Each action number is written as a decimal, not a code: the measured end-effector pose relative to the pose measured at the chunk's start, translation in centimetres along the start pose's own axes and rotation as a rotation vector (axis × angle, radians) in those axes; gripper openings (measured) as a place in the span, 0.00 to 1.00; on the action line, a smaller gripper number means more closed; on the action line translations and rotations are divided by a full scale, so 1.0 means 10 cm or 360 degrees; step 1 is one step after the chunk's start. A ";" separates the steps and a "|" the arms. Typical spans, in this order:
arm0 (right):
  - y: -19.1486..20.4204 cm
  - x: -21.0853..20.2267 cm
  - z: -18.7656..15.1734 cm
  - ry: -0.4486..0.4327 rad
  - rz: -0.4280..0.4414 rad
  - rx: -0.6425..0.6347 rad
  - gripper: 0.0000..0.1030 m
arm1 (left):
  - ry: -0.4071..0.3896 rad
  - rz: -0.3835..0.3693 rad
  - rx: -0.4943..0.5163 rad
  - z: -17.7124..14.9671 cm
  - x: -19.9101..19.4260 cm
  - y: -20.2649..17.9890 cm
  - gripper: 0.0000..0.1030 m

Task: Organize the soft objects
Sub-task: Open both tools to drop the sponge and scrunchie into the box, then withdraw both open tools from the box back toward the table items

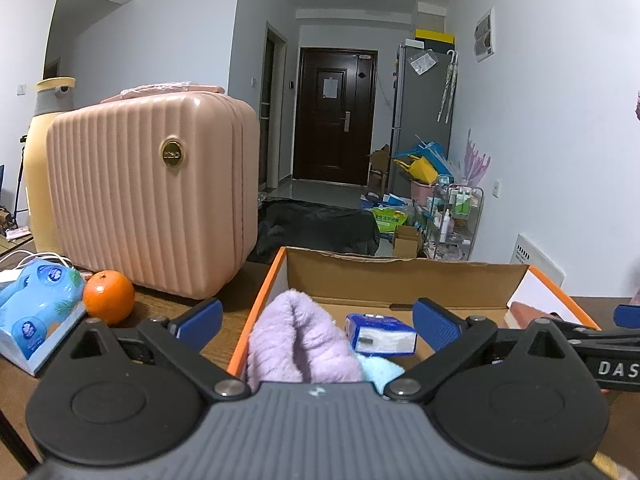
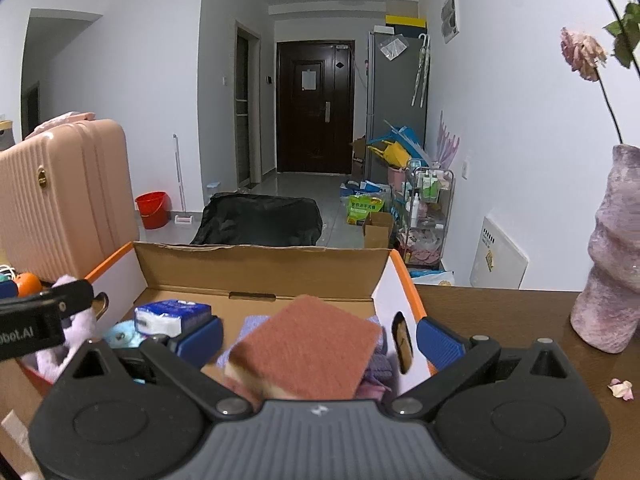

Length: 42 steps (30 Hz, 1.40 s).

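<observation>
The left gripper (image 1: 316, 320) has its jaws spread wide over the near left end of the cardboard box (image 1: 400, 276), pressing on nothing; a lilac fluffy cloth (image 1: 300, 340) lies loose between them inside the box, with a pale blue cloth (image 1: 380, 372) and a tissue pack (image 1: 380, 332) just beside it. The right gripper (image 2: 318, 340) is likewise spread open over the box's right end, where a reddish sponge (image 2: 308, 352) sits tilted on a purple cloth (image 2: 376, 372) between the pads, which stand clear of it. On the tabletop left of the box are an orange (image 1: 109, 297) and a pink case (image 1: 152, 200); a purple vase (image 2: 612, 276) stands toward the right edge.
</observation>
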State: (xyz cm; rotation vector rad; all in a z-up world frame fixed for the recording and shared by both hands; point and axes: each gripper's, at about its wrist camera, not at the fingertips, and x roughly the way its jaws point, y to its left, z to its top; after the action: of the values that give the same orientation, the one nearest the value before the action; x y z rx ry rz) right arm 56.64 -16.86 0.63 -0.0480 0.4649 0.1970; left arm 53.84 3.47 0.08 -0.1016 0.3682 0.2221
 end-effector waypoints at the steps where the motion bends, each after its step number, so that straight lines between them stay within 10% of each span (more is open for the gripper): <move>1: -0.01 -0.04 -0.02 -0.0005 0.0003 0.0000 1.00 | -0.0001 0.0001 0.0002 -0.02 -0.02 0.01 1.00; 42: 0.27 -1.71 -1.13 -0.0063 0.0070 -0.0131 1.00 | 0.0123 -0.0131 0.0111 -0.72 -1.51 0.40 1.00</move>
State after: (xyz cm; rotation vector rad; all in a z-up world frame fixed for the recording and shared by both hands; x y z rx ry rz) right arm 36.10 -18.25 -1.79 -0.1140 0.4183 0.2597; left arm 36.70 3.39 -1.32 -0.0564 0.4477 0.1238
